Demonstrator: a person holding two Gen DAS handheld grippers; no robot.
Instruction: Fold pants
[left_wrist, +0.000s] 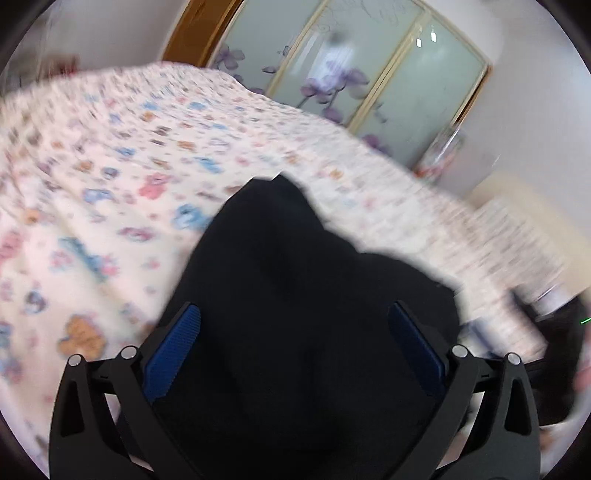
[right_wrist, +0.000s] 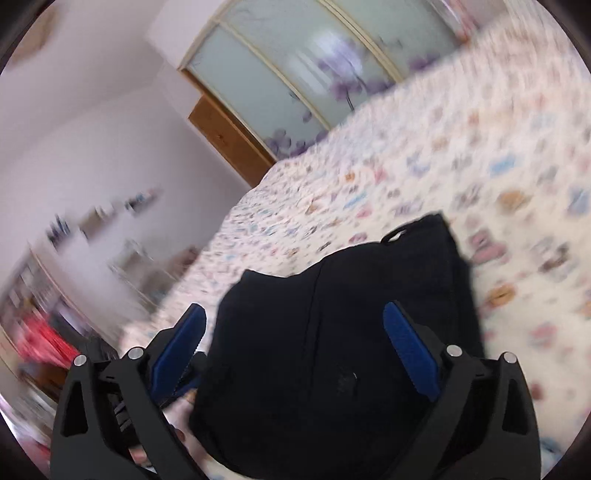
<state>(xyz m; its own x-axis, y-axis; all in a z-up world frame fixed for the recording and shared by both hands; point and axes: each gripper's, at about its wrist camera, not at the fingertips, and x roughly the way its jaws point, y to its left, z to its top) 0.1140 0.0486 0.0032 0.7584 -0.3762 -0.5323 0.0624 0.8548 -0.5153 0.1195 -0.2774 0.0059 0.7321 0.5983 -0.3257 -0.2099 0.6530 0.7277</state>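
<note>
Left claw (left_wrist: 295, 321): nearest the lens, blue pads (left_wrist: 173, 354) spread wide, gripping nothing. Black pants (left_wrist: 295, 295): a bunched heap on the bed (left_wrist: 110, 166), lying between and beyond the pads; contact with either pad could not be told, and the view was blurred. Right claw (right_wrist: 295, 325): likewise wide, nothing pinched; the pants (right_wrist: 332, 332) lay between its fingers and extended toward the far right, with a small loop at the far edge. Bedspread: pale cartoon print. Wardrobe doors (left_wrist: 369, 74): frosted, purple flowers, along the far wall.
</note>
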